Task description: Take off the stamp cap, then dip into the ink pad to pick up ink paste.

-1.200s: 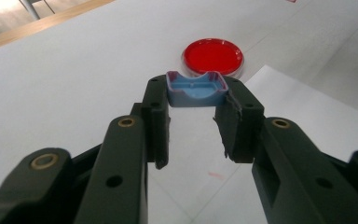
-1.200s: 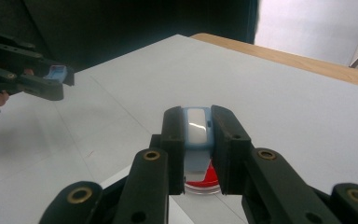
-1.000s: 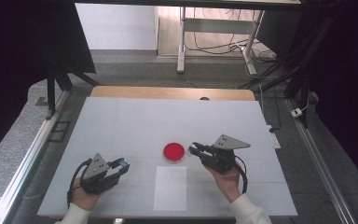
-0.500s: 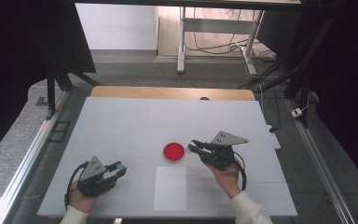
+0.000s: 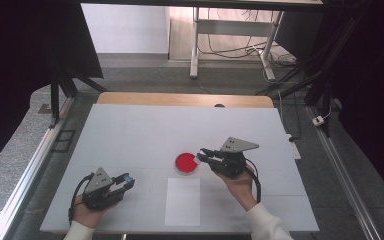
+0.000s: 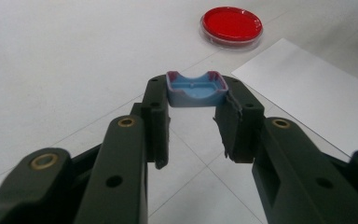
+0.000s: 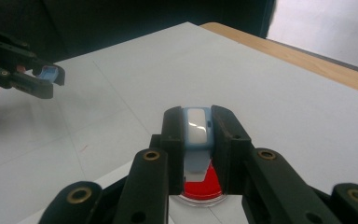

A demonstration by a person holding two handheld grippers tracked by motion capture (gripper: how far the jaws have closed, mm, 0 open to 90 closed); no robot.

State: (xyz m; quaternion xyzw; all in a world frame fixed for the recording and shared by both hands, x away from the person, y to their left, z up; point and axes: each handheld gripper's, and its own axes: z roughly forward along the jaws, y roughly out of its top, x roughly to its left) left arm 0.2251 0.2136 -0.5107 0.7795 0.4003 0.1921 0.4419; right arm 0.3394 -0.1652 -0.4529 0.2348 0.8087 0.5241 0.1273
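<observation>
White tabletop (image 5: 130,135) is being used as the work surface. A blue cap (image 6: 196,88) is being clamped by the left gripper (image 5: 124,181), while a blue-and-white piece (image 7: 196,140) is being gripped by the right gripper (image 5: 203,155) directly over the red dish (image 5: 186,162), probably for dipping or spreading.

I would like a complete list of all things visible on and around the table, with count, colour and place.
Dish: one, clear with red filling, table centre.
Paper sheet: one, white, near edge, below the dish.
Blue cap: one, blue, clamped in the left gripper.
Blue-and-white piece: one, clamped in the right gripper, above the dish.
Table: one, white top with a wooden far edge.
Left gripper: one, black, near left, jaws shut on the cap.
Right gripper: one, black, beside the dish.
</observation>
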